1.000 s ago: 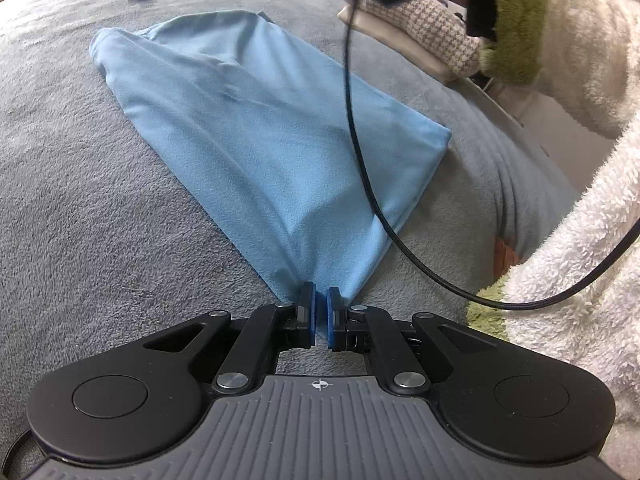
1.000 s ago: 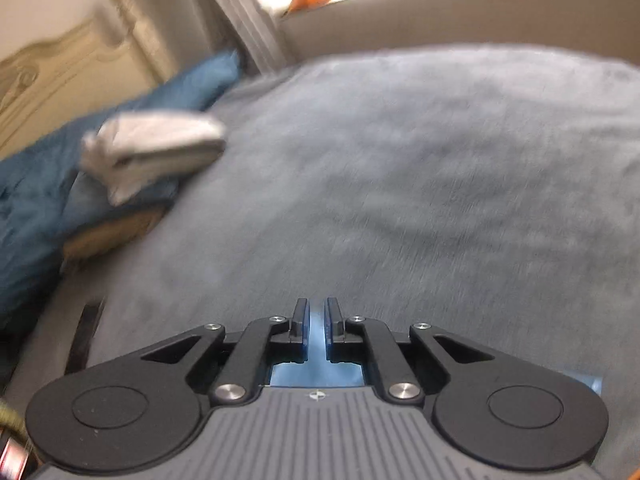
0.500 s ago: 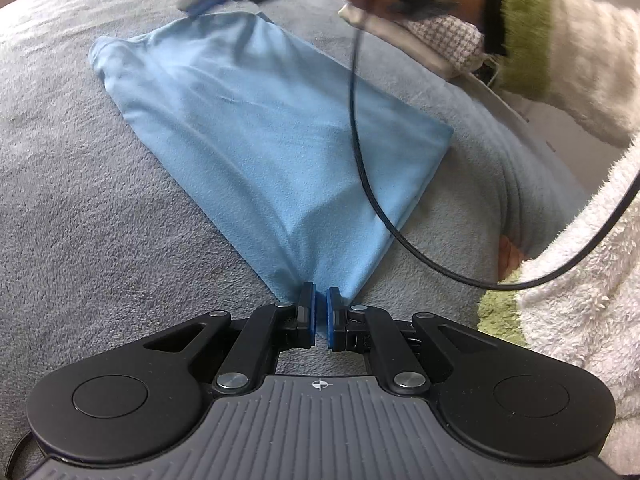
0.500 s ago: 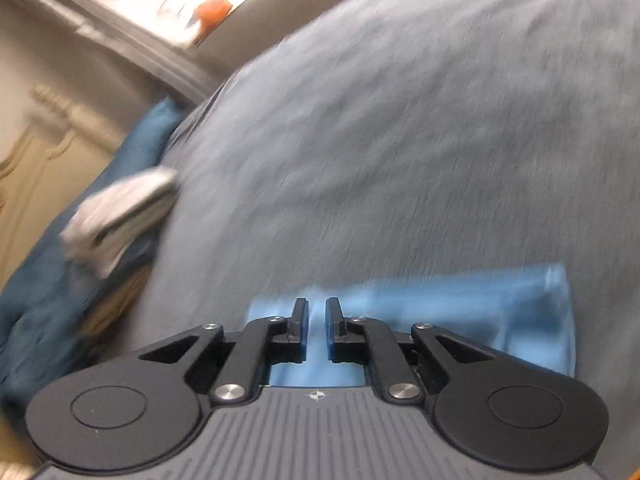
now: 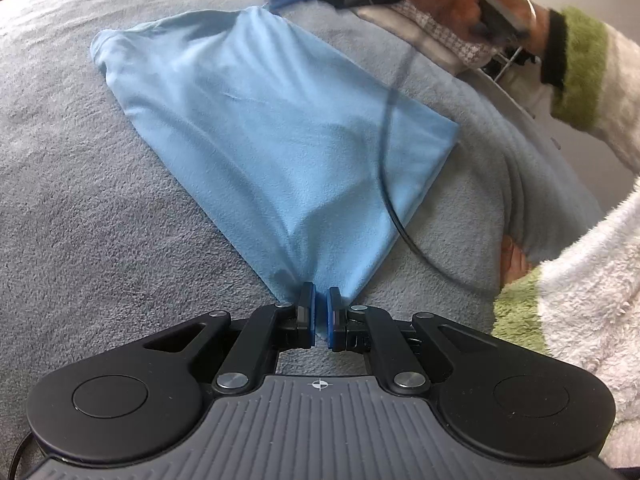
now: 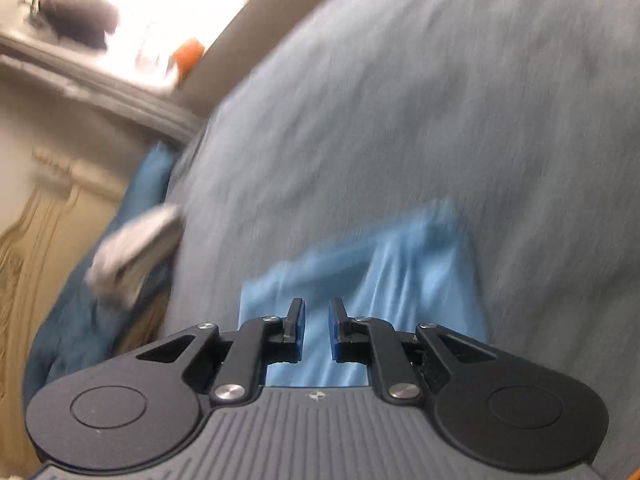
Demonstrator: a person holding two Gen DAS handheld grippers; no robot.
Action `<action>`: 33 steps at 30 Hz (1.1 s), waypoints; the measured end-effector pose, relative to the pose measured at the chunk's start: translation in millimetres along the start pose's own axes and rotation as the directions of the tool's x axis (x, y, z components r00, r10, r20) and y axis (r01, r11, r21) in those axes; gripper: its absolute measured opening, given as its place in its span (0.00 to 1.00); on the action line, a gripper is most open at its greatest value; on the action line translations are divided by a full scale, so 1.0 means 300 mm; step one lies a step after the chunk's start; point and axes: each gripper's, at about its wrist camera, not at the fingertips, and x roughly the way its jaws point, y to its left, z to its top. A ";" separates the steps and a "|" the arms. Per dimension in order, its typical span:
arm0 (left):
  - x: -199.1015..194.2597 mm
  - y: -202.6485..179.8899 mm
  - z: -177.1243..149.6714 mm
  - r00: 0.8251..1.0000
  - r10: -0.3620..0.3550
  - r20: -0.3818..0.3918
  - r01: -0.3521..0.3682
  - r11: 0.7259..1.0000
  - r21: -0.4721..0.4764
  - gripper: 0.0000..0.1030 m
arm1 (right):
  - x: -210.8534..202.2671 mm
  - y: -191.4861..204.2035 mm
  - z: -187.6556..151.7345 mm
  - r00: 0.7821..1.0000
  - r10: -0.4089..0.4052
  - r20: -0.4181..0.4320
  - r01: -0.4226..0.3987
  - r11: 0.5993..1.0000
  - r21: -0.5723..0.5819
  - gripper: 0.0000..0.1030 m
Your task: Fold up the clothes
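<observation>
A big grey blanket (image 5: 100,220) covers the bed. The blue cloth (image 5: 280,132) lies flat on it. It looks soft, light and floppy, so grab corners. The left gripper (image 5: 321,312) pinches the 6 o'clock corner. The right gripper (image 6: 316,326), near 12 o'clock, has just been opening, holding nothing.

Bedroom, grey fleece bedspread (image 5: 100,200), carved headboard (image 6: 44,232)
</observation>
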 end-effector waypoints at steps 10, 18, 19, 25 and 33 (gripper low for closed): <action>-0.097 -0.019 0.041 0.999 -0.004 0.051 0.001 0.998 0.063 0.05 | -0.306 0.002 -0.191 0.927 -0.312 0.207 0.337 0.936 -0.100 0.12; 0.016 -0.016 0.106 0.998 -0.007 0.069 0.000 0.995 0.099 0.06 | -0.192 0.164 -0.397 0.988 -0.117 -0.100 0.064 0.903 -0.424 0.12; 0.043 -0.015 0.099 0.999 0.005 0.044 -0.010 0.995 0.101 0.06 | -0.174 0.135 -0.418 0.983 -0.143 -0.116 0.083 0.908 -0.411 0.12; 0.032 0.004 0.061 0.998 -0.023 0.055 0.020 0.999 0.041 0.07 | -0.209 -0.053 -0.523 0.961 -0.165 -0.221 0.112 0.966 -0.233 0.11; -0.009 0.178 0.167 0.980 0.018 0.199 0.013 0.988 -0.154 0.07 | -0.245 0.034 -0.493 0.992 -0.066 -0.103 0.034 0.956 -0.291 0.13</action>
